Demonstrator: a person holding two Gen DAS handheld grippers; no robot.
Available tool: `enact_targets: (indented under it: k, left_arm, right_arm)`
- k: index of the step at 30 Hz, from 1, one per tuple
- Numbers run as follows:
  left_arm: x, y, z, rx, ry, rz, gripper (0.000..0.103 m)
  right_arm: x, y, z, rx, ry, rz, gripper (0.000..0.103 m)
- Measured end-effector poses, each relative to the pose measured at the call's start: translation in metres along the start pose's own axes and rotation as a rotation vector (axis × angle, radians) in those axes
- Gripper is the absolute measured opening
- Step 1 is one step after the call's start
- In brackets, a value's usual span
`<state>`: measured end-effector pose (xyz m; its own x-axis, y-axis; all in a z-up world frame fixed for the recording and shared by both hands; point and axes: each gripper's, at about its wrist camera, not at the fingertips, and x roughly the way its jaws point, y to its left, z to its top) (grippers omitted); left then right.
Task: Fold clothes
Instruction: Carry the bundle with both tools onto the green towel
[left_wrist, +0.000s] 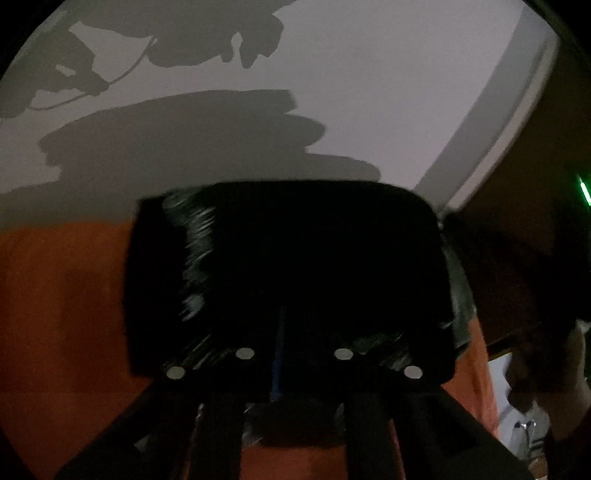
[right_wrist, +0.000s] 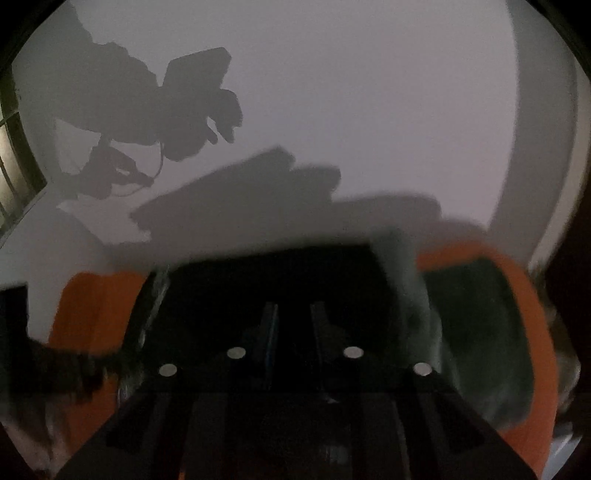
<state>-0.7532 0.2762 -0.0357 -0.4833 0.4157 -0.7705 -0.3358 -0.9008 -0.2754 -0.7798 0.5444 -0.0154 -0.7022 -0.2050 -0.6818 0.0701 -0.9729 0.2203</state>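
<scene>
Left wrist view: the left tongs (left_wrist: 280, 325) look nearly pressed together, apparently to pinch the orange garment (left_wrist: 62, 314) spreading left and beneath them, though darkness hides any grip. The right tongs (right_wrist: 291, 317) stand slightly spread; orange cloth flanks both sides, on the white table (right_wrist: 369, 110).

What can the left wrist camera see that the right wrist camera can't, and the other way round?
Only the left wrist view shows a small green light at the far right edge.

Only the right wrist view shows a dark green panel bordered by the orange garment, and a narrow gap between the right gripper's fingers; the left gripper's look almost together.

Both show the orange garment on a white table, crossed by shadows of hands and grippers. Both are dim and blurred.
</scene>
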Motion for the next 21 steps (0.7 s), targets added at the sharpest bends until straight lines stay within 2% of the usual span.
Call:
enact_targets:
  k: [2, 4, 6, 7, 8, 10, 12, 16, 19, 21]
  left_arm:
    - [0.026, 0.001, 0.002, -0.028, 0.052, 0.019, 0.017]
    - [0.052, 0.011, -0.007, -0.105, 0.123, 0.034, 0.017]
    - [0.054, 0.018, -0.015, -0.145, 0.109, 0.025, 0.014]
    - [0.052, 0.018, -0.017, -0.145, 0.099, 0.021, 0.013]
    - [0.049, 0.018, -0.018, -0.138, 0.092, 0.019, 0.013]
    - [0.044, 0.014, -0.022, -0.106, 0.081, 0.034, 0.013]
    - [0.031, 0.012, -0.028, -0.081, 0.069, 0.025, 0.014]
    - [0.006, 0.005, -0.039, -0.034, 0.054, 0.008, 0.017]
    - [0.012, 0.001, -0.045, 0.012, 0.110, 0.046, 0.017]
    - [0.019, 0.008, -0.047, 0.015, 0.156, 0.067, 0.017]
  right_arm:
    - [0.031, -0.001, 0.017, -0.011, 0.060, -0.020, 0.024]
    - [0.075, -0.013, 0.019, 0.036, 0.184, -0.017, 0.023]
    - [0.103, -0.029, 0.011, 0.073, 0.266, -0.021, 0.007]
    - [0.109, -0.039, 0.008, 0.094, 0.274, -0.028, 0.000]
    - [0.112, -0.045, 0.008, 0.124, 0.262, -0.017, 0.000]
    - [0.111, -0.057, 0.007, 0.206, 0.240, 0.022, 0.000]
    - [0.099, -0.049, 0.008, 0.222, 0.221, 0.015, 0.000]
    - [0.032, 0.004, -0.004, 0.070, 0.114, -0.048, 0.003]
    - [0.006, 0.044, -0.039, -0.004, 0.127, -0.093, 0.003]
    - [0.022, 0.049, -0.060, -0.013, 0.198, -0.129, 0.003]
